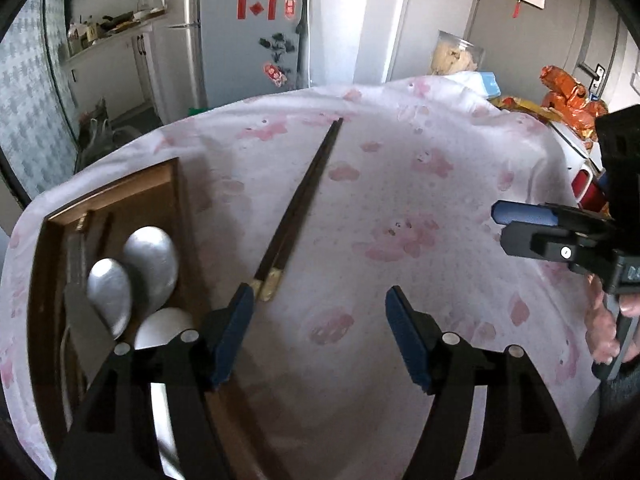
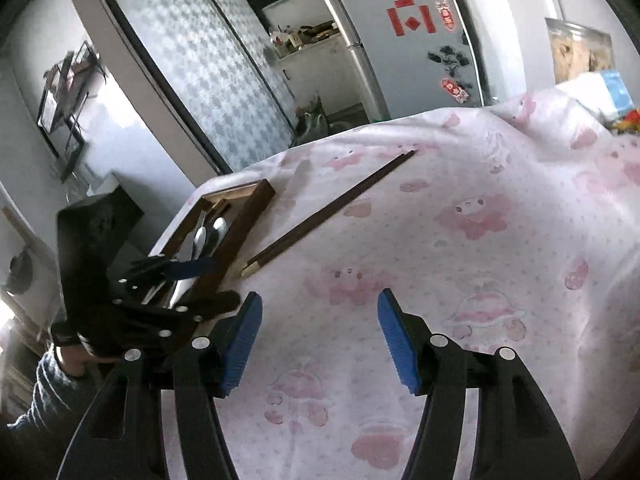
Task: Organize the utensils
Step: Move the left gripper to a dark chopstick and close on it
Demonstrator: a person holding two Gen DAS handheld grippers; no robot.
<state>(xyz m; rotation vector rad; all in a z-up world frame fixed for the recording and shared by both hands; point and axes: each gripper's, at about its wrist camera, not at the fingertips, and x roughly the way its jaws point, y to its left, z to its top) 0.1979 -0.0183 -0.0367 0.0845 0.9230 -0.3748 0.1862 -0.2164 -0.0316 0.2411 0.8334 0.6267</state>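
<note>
On the pink-patterned desk (image 1: 400, 184), dark chopsticks (image 1: 304, 196) lie loose outside the wooden tray (image 1: 176, 200), long axis running from 7 to 1 o'clock. Left tongs (image 1: 320, 336), released and empty, sit nearest, the brass-tipped end touching or just beside their left pad. Right tongs (image 2: 318, 340), also released, hover farther off. Spoons (image 1: 150, 264) already fill the tray at 9 o'clock; nothing blocks the way.

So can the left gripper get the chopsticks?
Probably yes. The left gripper is open and empty, the chopsticks lie bare on the cloth just ahead, beside the tray.
</note>
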